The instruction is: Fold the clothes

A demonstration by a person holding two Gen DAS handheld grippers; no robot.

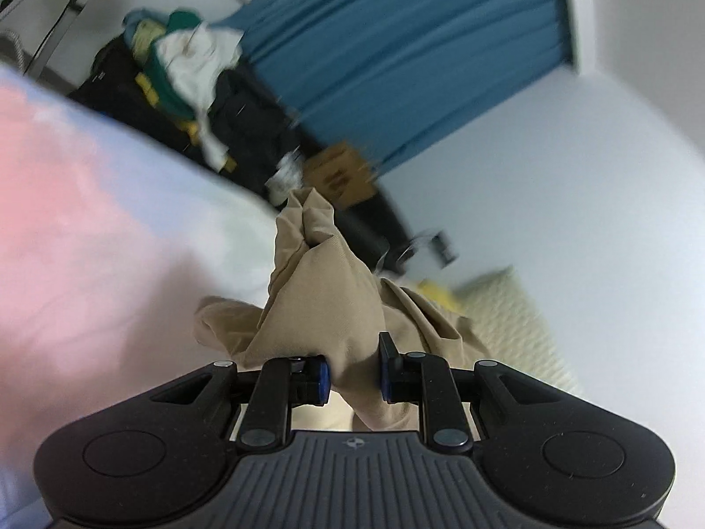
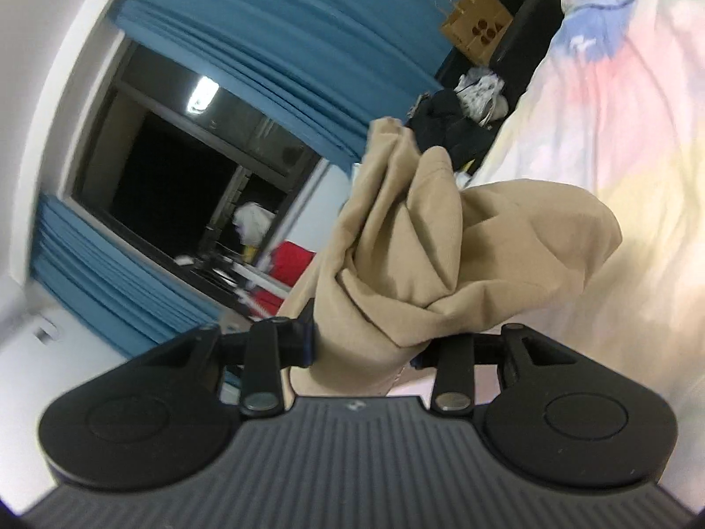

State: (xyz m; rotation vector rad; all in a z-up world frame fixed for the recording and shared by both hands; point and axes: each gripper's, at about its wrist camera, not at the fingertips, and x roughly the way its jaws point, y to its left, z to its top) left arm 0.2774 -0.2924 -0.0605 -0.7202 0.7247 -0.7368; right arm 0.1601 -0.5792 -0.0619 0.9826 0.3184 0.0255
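Garment under inspection: one tan, soft woven cloth piece [image 1: 326, 308], bunched and held up off the bed between my two tools. My left gripper [image 1: 354, 379] has its blue-padded fingers [image 1: 323, 381] pinching a thick gathered wad of that cloth; fabric fills the gap and bulges out on both sides. My right gripper [image 2: 365, 348] likewise clamps a fatter fold of the same garment, its jaws standing wider, the near-right finger hidden under drooping cloth. I judge both grips are placed at separate edges so the piece can be drawn apart and spread flat before any fold is made; no fold is yet formed.

Materials and shapes:
- Tan cloth: matte, fine weave, limp, falling in deep soft creases and rounded lobes; I expect it to sag and slide readily.
- Pastel tie-dye bedsheet [image 2: 617, 141], pink, blue and yellow, smooth with light wrinkles, lies below and beside the garment as the working surface.
- Blue pleated curtain [image 1: 418, 44] hangs on the far wall, in regular vertical folds.
- Brown paper carrier bag [image 2: 478, 24], stiff and boxy, stands far off beside a heap of mixed clothes [image 1: 185, 61].

Both views are motion-blurred; fine detail of seams cannot be confirmed.
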